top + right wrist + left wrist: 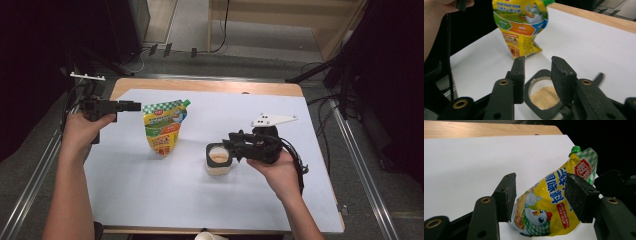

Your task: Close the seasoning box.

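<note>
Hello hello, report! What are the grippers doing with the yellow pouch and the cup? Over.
Left gripper holds pouch up. Right gripper at cup of powder, grip unclear. Nothing in the way.

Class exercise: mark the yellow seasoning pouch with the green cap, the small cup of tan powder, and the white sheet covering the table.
Yellow seasoning pouch with green cap (164,127): high view, middle of its printed front.
Small cup of tan powder (218,157): high view, powder surface inside the rim.
White sheet (150,195): high view, bare near part.

A lab-like recording room is showing here: a white-covered table (280,200) is standing among trailing floor cables (150,52) and black stands (325,70).
</note>
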Demonstrator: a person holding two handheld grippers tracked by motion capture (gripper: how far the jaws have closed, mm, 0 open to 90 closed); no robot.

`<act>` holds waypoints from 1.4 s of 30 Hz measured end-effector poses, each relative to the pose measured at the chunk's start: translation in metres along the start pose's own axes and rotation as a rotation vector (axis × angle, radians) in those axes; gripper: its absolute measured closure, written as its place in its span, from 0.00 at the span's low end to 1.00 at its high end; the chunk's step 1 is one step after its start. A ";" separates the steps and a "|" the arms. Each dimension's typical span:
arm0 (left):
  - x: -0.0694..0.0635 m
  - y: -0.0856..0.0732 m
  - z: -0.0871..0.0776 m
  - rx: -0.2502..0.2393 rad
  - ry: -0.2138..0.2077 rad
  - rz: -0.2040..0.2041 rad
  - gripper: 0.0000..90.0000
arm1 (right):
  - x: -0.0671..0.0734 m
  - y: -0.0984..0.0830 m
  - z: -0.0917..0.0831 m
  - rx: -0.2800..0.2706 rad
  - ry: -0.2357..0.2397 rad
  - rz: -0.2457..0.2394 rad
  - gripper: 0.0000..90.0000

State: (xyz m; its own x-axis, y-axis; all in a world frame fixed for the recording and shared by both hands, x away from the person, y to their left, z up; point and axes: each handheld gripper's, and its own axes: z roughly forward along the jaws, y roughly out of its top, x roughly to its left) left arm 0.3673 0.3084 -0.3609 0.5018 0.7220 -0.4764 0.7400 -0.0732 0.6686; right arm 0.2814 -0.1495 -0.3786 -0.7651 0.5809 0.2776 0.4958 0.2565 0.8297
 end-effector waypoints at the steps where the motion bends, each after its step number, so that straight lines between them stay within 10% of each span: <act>1: 0.000 0.000 0.000 0.000 0.000 0.000 0.49 | 0.000 0.000 0.000 0.000 0.000 0.000 0.74; 21: 0.008 -0.006 0.013 0.004 0.002 -0.008 0.47 | -0.042 -0.010 -0.025 -0.009 -0.124 0.069 1.00; 42: 0.005 -0.006 0.015 0.003 0.018 0.006 0.46 | -0.038 -0.024 0.011 0.043 -0.046 0.086 1.00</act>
State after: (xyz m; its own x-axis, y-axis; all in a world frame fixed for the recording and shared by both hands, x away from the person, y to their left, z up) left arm 0.3717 0.3021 -0.3757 0.4983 0.7336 -0.4621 0.7384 -0.0797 0.6697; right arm 0.3029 -0.1694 -0.4146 -0.6994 0.6373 0.3237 0.5771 0.2363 0.7817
